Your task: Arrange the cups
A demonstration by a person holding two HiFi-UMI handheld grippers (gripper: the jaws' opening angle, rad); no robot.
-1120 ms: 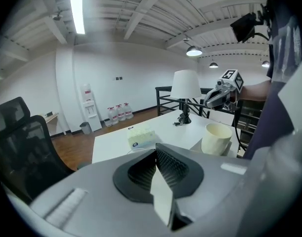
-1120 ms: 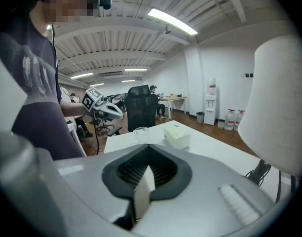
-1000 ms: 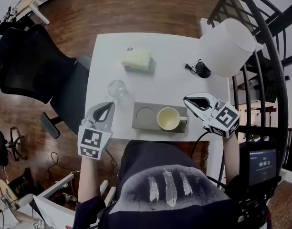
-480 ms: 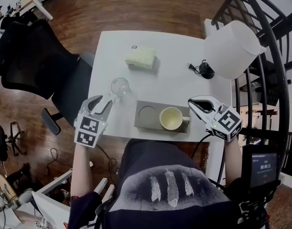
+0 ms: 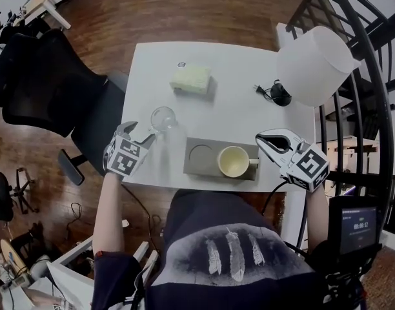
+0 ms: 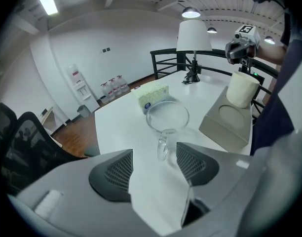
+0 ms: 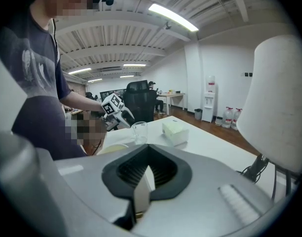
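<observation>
Glass cup (image 6: 167, 117): clear and upright on the white table (image 5: 236, 63), straight ahead of the left gripper (image 6: 153, 162). Its handle (image 6: 162, 147) points back into the gap at the jaw tips, and neither pad presses it.
Left gripper: jaws spread wide, having just been opening.
Cream mug (image 5: 233, 161): upright on the grey tray (image 5: 207, 168), just beside the right gripper's tips, with its handle towards them.
Grey tray: lies between the two grippers, with a round recess (image 5: 199, 154) on the side nearer the left gripper.
Right gripper (image 5: 270, 141): jaws pressed together with nothing between them.
Farther out: a pale yellow box (image 5: 192, 79) lies beyond the glass cup, and a white lamp (image 5: 313, 63) stands past the right gripper.
</observation>
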